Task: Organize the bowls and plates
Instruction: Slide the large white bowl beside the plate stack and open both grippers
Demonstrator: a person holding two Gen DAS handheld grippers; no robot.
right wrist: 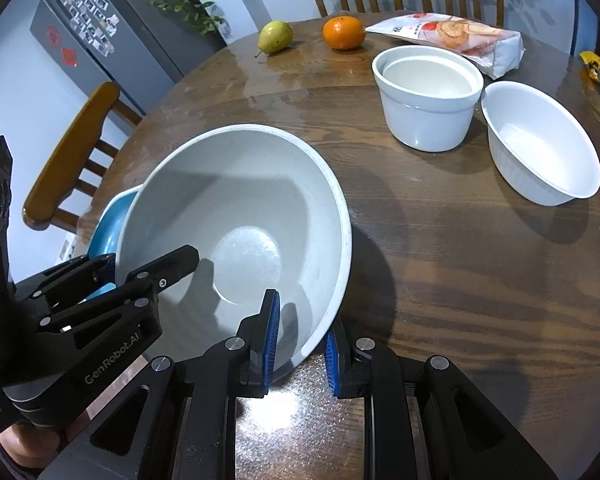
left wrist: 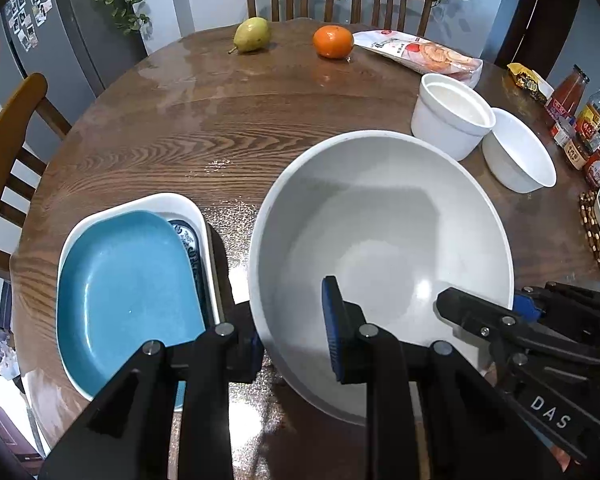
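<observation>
Grey bowl (left wrist: pixel 380 256) tilted above surface (left wrist: pixel 204 128), rim clamped by both claws: left claw (left wrist: pixel 292 344) at its 7 o'clock, right claw (right wrist: pixel 300 344) at 5. Blue plate stack (left wrist: pixel 128 292) just beside, at 9; likely destination.

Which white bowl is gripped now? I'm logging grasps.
The large grey-white bowl, its rim between both the left gripper and right gripper; the straight-sided bowl and ribbed bowl stand untouched.

Black tongs (right wrist: pixel 298 346) with blue ribbed pads (right wrist: pixel 271 340), silver pivot screws, white "GenRobot.AI" and "DAS" lettering.
</observation>
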